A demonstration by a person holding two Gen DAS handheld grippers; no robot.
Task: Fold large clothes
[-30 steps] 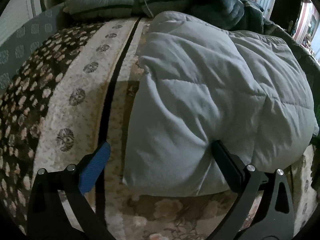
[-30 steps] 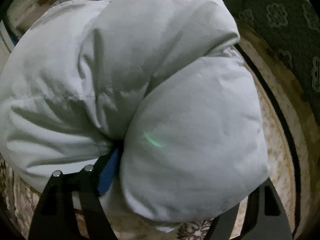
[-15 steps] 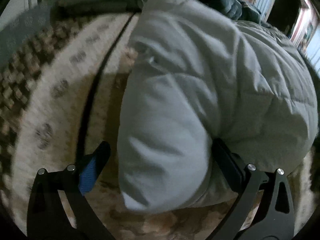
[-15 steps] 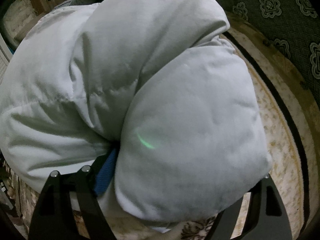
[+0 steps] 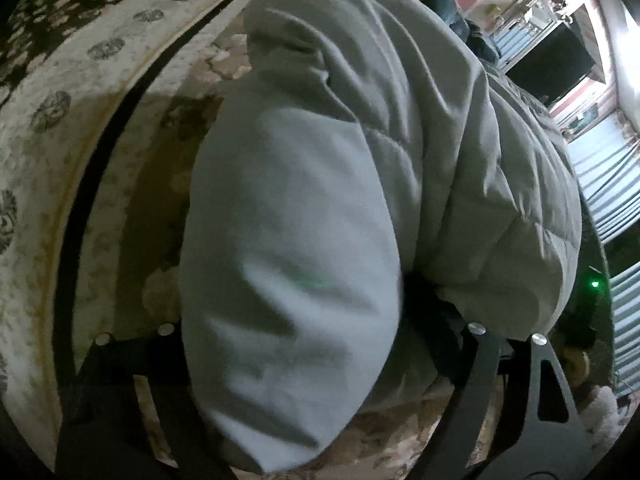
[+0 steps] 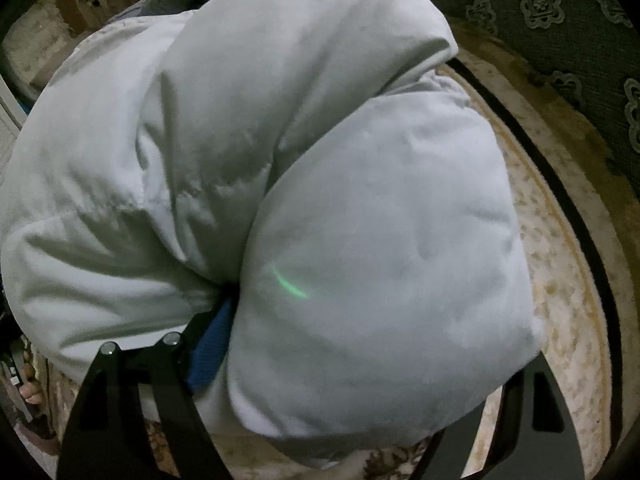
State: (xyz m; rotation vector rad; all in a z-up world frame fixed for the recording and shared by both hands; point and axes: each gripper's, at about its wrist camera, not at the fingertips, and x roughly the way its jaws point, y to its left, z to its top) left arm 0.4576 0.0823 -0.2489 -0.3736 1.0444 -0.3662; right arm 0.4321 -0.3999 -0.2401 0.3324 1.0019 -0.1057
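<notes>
A thick pale grey quilted garment (image 5: 360, 160) lies bunched on a patterned carpet (image 5: 100, 140). In the left wrist view a bulging fold of it fills the space between the fingers of my left gripper (image 5: 304, 332), which is shut on that fold; the fingertips are hidden by the cloth. In the right wrist view the same garment (image 6: 280, 140) bulges between the fingers of my right gripper (image 6: 352, 352), which is shut on a thick fold; its blue pad (image 6: 210, 344) presses into the cloth and the other finger is covered.
The cream and brown carpet (image 6: 560, 280) has a black border line. A dark green patterned fabric (image 6: 560, 20) lies at the right wrist view's top right. A dark screen (image 5: 548, 64) and striped curtains (image 5: 604, 200) stand at the far right.
My left gripper has closed in on the garment's edge, which now bulges up between its fingers and is lifted. My right gripper keeps its hold; the bundle has shifted slightly.
</notes>
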